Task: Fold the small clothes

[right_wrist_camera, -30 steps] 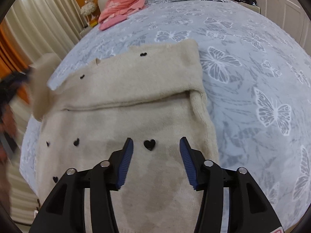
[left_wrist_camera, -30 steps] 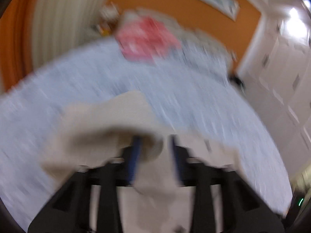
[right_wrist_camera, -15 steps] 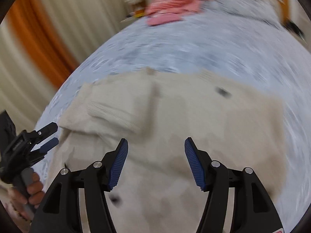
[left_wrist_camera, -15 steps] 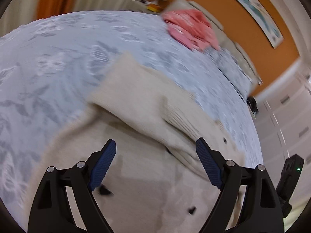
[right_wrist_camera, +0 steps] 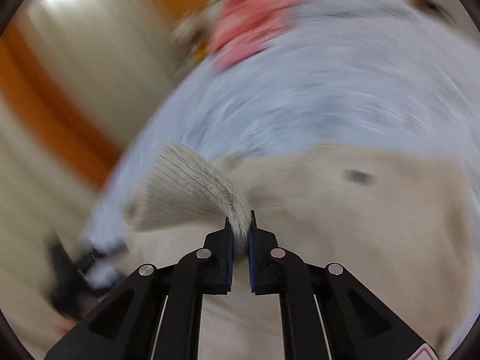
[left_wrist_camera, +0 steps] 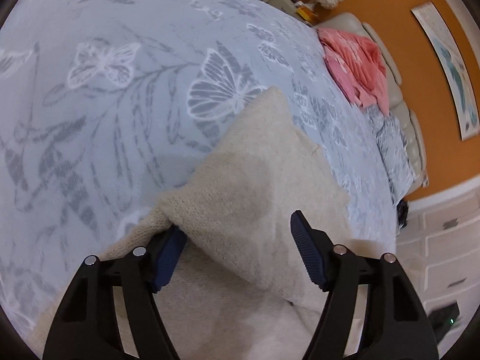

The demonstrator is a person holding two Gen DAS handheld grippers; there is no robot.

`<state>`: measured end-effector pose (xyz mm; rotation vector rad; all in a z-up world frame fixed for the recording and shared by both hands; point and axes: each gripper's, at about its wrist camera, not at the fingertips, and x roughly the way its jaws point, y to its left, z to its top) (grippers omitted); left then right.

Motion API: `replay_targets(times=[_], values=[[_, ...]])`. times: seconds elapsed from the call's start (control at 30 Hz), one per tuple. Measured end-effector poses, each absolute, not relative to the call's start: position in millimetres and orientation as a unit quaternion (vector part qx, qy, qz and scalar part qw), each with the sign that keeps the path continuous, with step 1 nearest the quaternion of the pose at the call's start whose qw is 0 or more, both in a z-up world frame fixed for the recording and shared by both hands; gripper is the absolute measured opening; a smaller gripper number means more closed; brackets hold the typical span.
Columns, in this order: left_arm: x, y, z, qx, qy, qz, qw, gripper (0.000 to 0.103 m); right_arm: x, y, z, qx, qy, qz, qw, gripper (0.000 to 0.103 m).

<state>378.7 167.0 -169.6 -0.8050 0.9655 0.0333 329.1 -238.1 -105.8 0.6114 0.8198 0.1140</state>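
A cream knitted sweater (left_wrist_camera: 255, 180) lies on the blue-grey butterfly bedspread (left_wrist_camera: 120, 90). My left gripper (left_wrist_camera: 237, 226) points down at a folded edge of it. Its jaws are closing, still apart: the left pad is tucked under the fold and the right pad (left_wrist_camera: 306, 249) stands clear of the cloth. In the blurred right wrist view, my right gripper (right_wrist_camera: 240, 222) has closed on the sweater's ribbed cuff (right_wrist_camera: 186, 186), which fans out up and to the left. The sweater body (right_wrist_camera: 345, 225), with a dark heart mark, spreads beyond.
A pink garment (left_wrist_camera: 357, 66) lies crumpled by the padded headboard, with a patterned pillow (left_wrist_camera: 390, 150) beside it. White cabinets (left_wrist_camera: 444, 255) stand to the right below an orange wall. Curtains (right_wrist_camera: 90, 60) hang past the bed's left edge.
My right gripper went from open above the sweater to shut on the ribbed cuff. My left gripper let go of the cloth, opened wide, sank to the folded edge and narrowed.
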Motion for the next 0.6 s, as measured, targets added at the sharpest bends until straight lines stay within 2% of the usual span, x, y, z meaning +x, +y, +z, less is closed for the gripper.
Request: replay_targets(times=[0.07,0.17,0.23,0.3,0.37,0.43,0.47,0.5,0.6], values=[[377.8,162.2,-172.7,-0.358,0.456,0.013,0.815,0.065,294.2,-285.3,-126.4,0.362,0.382,0.014,0.85,0.007],[378.5,149.0,-173.5,-0.329,0.461,0.02,0.824,0.067,277.0,-315.1,-180.0,0.382,0.45,-0.017,0.807,0.007],[378.2,142.5,-169.8,-0.318,0.466,0.023,0.825,0.071,273.2,-312.1,-190.5,0.388,0.452,-0.001,0.803,0.008],[377.7,145.0,-167.8,-0.331,0.468,0.024,0.819,0.071,274.9,-308.1,-179.3,0.378,0.442,0.003,0.814,0.019],[376.9,153.5,-166.9,-0.36,0.463,0.024,0.81,0.071,278.0,-309.4,-171.3,0.384,0.431,0.0,0.817,0.035],[375.4,162.9,-167.6,-0.394,0.454,0.028,0.799,0.066,283.0,-316.9,-165.7,0.39,0.417,-0.007,0.821,0.035],[374.5,166.3,-169.0,-0.401,0.453,0.039,0.796,0.06,285.4,-319.0,-166.0,0.391,0.413,-0.009,0.823,0.027],[373.9,166.1,-170.6,-0.401,0.453,0.046,0.795,0.053,288.3,-322.5,-165.8,0.391,0.41,-0.01,0.824,0.009],[370.1,163.3,-174.5,-0.381,0.456,0.06,0.802,0.039,263.9,-340.8,-156.9,0.396,0.387,-0.033,0.832,0.006]])
